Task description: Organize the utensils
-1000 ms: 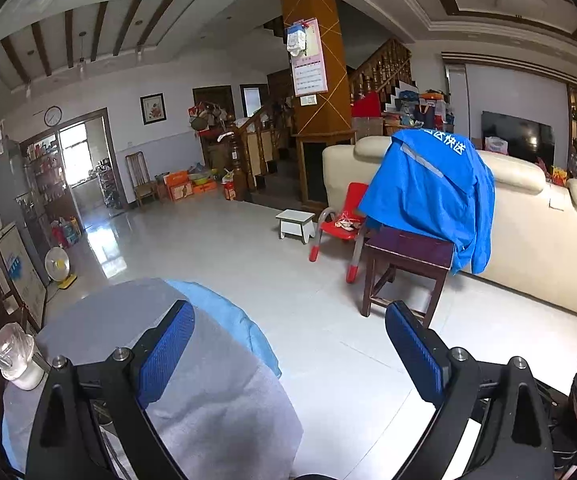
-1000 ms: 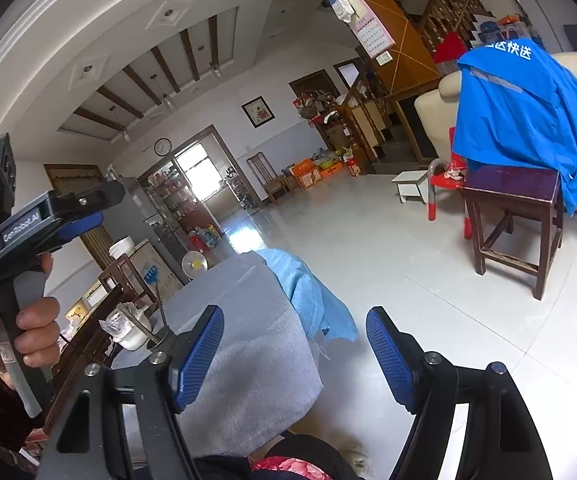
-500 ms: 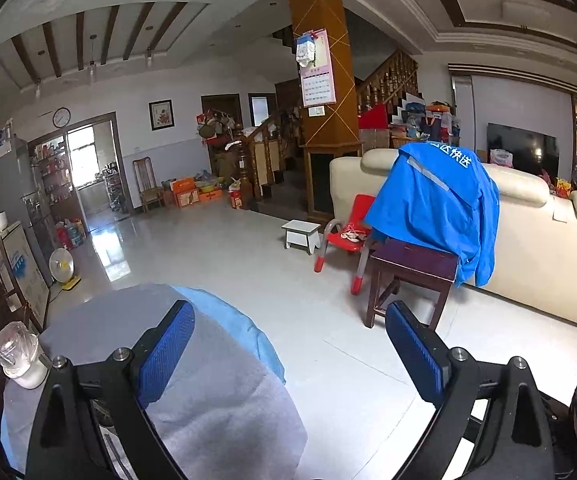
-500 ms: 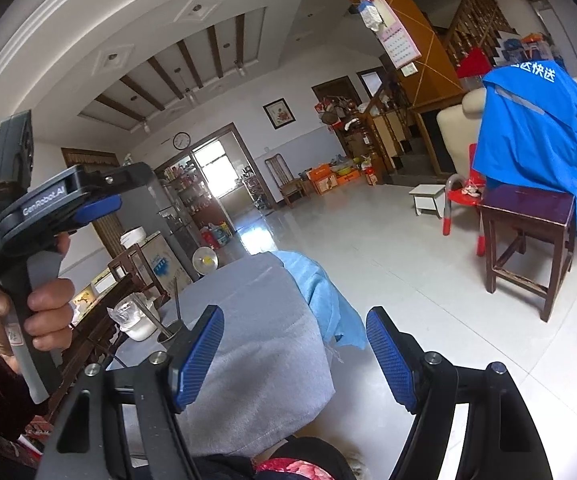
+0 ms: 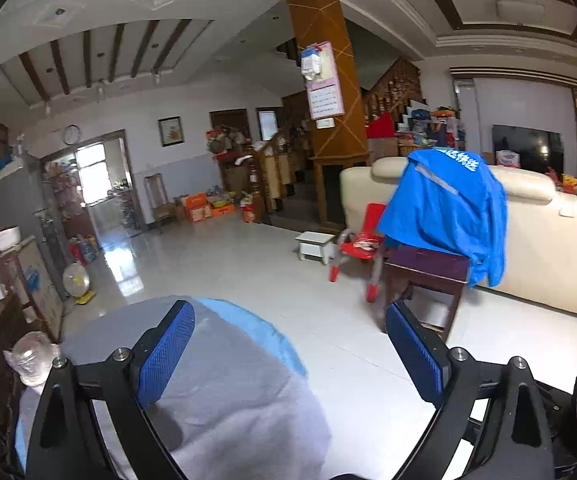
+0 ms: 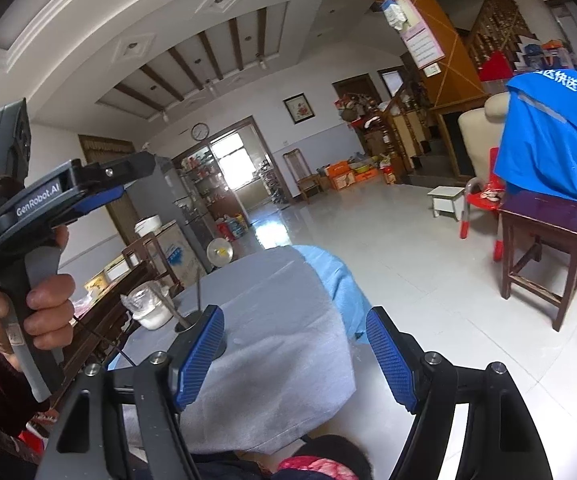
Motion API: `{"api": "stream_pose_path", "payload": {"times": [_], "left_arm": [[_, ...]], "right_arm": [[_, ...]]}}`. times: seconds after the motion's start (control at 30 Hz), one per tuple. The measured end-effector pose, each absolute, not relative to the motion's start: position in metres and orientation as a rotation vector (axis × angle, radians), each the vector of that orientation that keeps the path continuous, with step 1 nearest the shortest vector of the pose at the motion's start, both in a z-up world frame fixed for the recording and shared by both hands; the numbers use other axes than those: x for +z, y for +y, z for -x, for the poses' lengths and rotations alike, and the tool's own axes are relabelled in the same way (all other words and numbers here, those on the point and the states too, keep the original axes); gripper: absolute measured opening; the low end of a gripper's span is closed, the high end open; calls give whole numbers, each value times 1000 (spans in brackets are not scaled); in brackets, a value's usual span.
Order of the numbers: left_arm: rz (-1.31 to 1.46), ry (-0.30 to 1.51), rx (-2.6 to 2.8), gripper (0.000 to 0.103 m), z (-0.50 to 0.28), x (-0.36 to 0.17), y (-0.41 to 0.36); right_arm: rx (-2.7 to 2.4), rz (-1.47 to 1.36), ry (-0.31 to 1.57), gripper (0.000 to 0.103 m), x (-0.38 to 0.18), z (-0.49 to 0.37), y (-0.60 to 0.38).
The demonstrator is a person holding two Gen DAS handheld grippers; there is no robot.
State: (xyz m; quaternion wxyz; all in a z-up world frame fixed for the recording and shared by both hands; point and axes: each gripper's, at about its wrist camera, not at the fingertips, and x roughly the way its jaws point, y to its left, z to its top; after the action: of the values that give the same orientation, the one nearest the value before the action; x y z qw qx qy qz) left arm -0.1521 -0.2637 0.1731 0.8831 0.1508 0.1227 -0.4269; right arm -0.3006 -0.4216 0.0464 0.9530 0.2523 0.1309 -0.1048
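Observation:
My right gripper [image 6: 294,354] is open and empty, held above a table draped in grey cloth [image 6: 280,320]. On that cloth, just behind its left finger, a dark round holder [image 6: 192,322] has thin metal utensils [image 6: 198,292] standing in it. A clear glass jar [image 6: 144,304] stands left of the holder. My left gripper [image 5: 288,354] is open and empty above the same grey cloth [image 5: 228,392]. From the right wrist view the left gripper [image 6: 120,184] is raised at the far left, held in a hand. The jar shows at the left edge in the left wrist view [image 5: 28,364].
A light blue cloth [image 6: 336,276] hangs under the grey one at the table's far edge. A dark wooden stool [image 6: 544,232] with a blue jacket [image 6: 548,136], a red child's chair [image 5: 358,244] and a cream sofa [image 5: 548,240] stand across the tiled floor. A wooden cabinet [image 6: 128,280] is left of the table.
Both wrist views have tilted downward a little, so more of the table shows. The holder with utensils has come fully into the right wrist view. Both grippers stay open.

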Motion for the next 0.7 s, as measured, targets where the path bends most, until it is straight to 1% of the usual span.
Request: {"api": "stream_pose_path", "payload": {"times": [0.1,0.23,0.43,0.5,0.6,0.7], "left_arm": [[-304,279,-833,96,139,168,-245],[-278,356,-708,96,114,153,-202],[-184,485,-371,96,73,124,-92],[-115,538,-248,96,61,110,-49],[-80,597,-118,96,48,88,-6],[-85,644,-56,96,32,68,20]], "right_arm": [[-153,-549,285,77,37,283,-416],[-55,-636,311,77,21,248,-413],[104,-635,376,77,18,183,-382],[147,-637,402,77,17,163,-369],[185,-636,440,77,12,136,-349],[189,-636,462,77,7,118,-329]]}}
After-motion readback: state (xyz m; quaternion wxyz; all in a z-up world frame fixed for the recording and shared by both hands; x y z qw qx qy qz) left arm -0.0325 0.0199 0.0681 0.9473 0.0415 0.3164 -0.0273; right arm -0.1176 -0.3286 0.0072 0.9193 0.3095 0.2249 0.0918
